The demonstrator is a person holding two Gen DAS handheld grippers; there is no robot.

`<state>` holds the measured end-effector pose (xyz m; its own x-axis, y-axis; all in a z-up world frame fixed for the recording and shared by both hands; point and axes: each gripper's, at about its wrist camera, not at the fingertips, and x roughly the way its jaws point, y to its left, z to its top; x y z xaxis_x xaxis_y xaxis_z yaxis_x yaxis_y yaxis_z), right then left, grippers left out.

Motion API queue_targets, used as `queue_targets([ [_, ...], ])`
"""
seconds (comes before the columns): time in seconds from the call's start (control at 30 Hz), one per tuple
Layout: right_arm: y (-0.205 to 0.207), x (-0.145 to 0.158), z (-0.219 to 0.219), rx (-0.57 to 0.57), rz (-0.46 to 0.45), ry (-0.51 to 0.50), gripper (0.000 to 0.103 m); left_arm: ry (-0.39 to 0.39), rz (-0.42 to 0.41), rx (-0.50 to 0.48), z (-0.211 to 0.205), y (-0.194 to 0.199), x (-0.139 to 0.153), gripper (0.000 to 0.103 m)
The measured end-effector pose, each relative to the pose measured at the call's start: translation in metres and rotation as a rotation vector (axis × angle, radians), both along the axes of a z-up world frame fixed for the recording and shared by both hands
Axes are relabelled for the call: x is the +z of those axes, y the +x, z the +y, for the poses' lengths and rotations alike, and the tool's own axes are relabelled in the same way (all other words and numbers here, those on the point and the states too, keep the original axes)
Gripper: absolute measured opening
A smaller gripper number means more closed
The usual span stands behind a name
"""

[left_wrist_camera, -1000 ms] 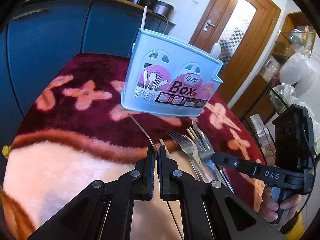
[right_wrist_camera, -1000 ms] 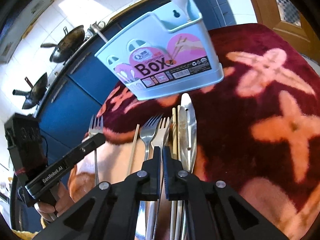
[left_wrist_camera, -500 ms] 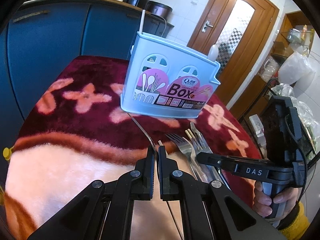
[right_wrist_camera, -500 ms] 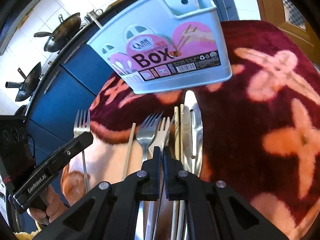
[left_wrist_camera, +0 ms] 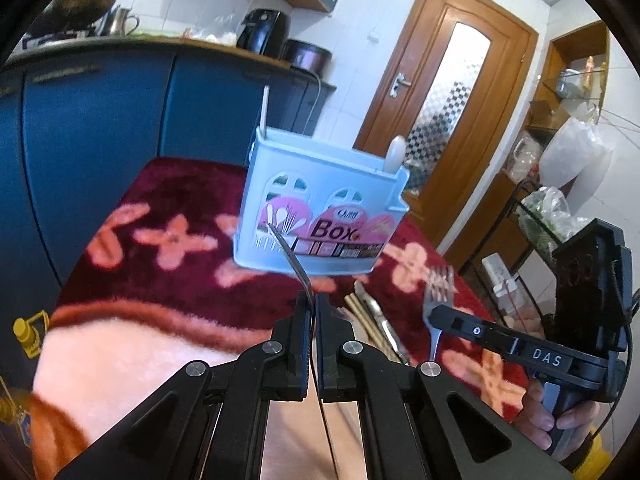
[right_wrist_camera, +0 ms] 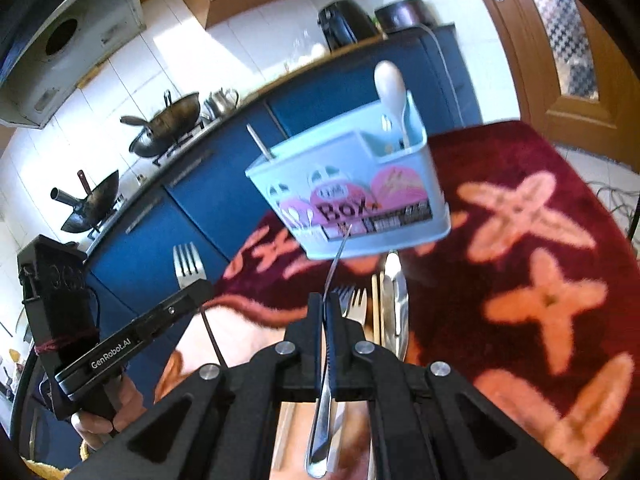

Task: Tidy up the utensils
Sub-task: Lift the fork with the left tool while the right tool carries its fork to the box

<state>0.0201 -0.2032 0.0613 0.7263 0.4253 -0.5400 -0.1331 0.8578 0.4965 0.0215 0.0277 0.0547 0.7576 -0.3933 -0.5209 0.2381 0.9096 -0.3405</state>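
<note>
Left gripper (left_wrist_camera: 313, 312) around fork (left_wrist_camera: 289, 254)

A dark red plush blanket (right_wrist_camera: 520, 280) with pink-orange flower shapes covers the surface. Behind it run blue cabinets (left_wrist_camera: 100, 128) under a counter (left_wrist_camera: 160, 40) carrying a black air fryer (left_wrist_camera: 262, 32) and a dark pot (left_wrist_camera: 308, 58). Two woks (right_wrist_camera: 166, 124) sit on the stove. A wooden door (left_wrist_camera: 452, 92) with patterned glass stands at right.

Blue cabinets (left_wrist_camera: 100, 128), white tiled wall (left_wrist_camera: 192, 4), wooden door (left_wrist_camera: 452, 96)
</note>
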Motion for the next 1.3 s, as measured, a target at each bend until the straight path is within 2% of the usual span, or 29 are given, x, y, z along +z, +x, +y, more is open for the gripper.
queue_targets([
  [0.5, 0.001, 0.050, -0.006, -0.062, -0.159, -0.053, 0.003, 0.009, -0.106, 0.021, 0.001, 0.001, 0.042, 0.001],
  [0.8, 0.020, 0.070, -0.016, -0.087, -0.196, -0.054, 0.003, 0.040, -0.176, 0.040, -0.002, 0.022, 0.074, 0.001],
  [1.3, 0.058, 0.091, -0.031, -0.115, -0.226, -0.068, 0.004, 0.071, -0.226, 0.072, -0.004, 0.067, 0.103, 0.001],
])
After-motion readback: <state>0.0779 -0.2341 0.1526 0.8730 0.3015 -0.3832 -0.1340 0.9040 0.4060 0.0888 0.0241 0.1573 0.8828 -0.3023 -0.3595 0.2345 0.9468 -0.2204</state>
